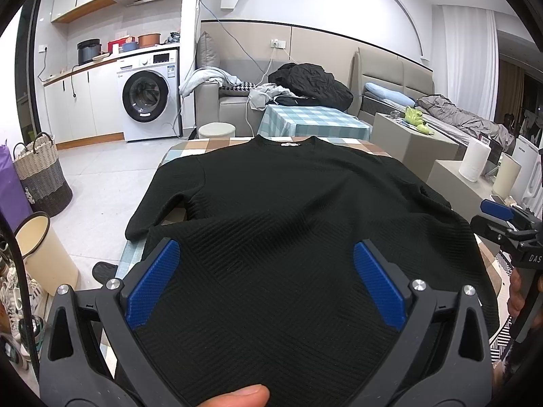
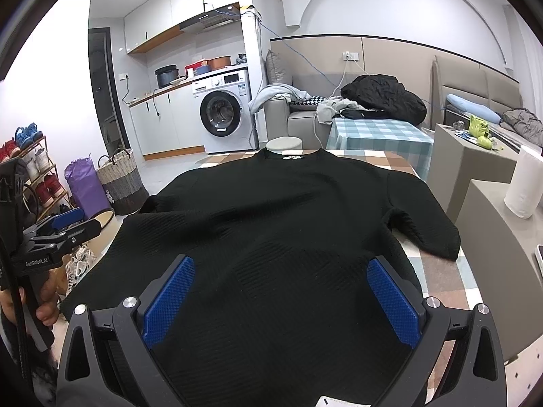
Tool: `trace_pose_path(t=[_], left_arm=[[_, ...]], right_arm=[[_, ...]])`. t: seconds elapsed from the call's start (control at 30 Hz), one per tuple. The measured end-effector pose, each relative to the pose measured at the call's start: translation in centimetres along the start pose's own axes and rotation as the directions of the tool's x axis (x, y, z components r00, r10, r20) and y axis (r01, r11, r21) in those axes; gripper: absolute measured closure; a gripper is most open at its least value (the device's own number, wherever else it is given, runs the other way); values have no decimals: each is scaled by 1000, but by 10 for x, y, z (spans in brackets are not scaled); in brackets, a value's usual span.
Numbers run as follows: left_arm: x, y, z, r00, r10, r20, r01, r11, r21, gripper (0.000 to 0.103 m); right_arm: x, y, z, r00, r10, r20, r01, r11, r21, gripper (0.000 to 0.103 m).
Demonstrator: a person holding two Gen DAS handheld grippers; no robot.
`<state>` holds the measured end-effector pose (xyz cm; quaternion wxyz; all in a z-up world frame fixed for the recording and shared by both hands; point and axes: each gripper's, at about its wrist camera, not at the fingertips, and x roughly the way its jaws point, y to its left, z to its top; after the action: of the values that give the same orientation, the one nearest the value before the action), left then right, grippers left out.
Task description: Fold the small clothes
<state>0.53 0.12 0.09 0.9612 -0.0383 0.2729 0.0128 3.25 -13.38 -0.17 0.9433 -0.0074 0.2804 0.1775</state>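
A black ribbed short-sleeved top (image 1: pixel 278 203) lies flat on a checked table (image 1: pixel 210 144), collar at the far end with a white label (image 1: pixel 289 144). It also shows in the right wrist view (image 2: pixel 288 210). My left gripper (image 1: pixel 266 264) is open, its blue pads (image 1: pixel 154 281) spread above the near left part of the top. My right gripper (image 2: pixel 280 288) is open, blue pads (image 2: pixel 390 302) spread above the near right part. Neither holds cloth. Each gripper shows at the other view's edge: right gripper (image 1: pixel 502 224), left gripper (image 2: pixel 64 227).
A second checked table (image 1: pixel 312 122) stands beyond. A sofa with a black jacket (image 1: pixel 312 81) is behind it. Paper roll (image 2: pixel 522 183) on a grey cabinet at right. Woven basket (image 1: pixel 40 173), bin (image 1: pixel 44 251) and shoes at left on the floor.
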Motion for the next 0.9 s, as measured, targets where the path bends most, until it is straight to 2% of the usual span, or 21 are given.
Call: trace_pose_path(t=[0.5,0.7,0.9], left_arm=[[6,-4,-2,1000,0,-25,0,1000,11,1],[26,1,-7,998,-16,-61,14,1000,-26,1],[43,7,0,997,3,-73,-6,999,-50,1]], right_arm=[[15,0,-5,999,9,-39,-8,1000,29,0],[29,-2,-11,997,-48,-59,49,999,11,0],[38,-9,-12,990,-112,-82,112,994,-6,0]])
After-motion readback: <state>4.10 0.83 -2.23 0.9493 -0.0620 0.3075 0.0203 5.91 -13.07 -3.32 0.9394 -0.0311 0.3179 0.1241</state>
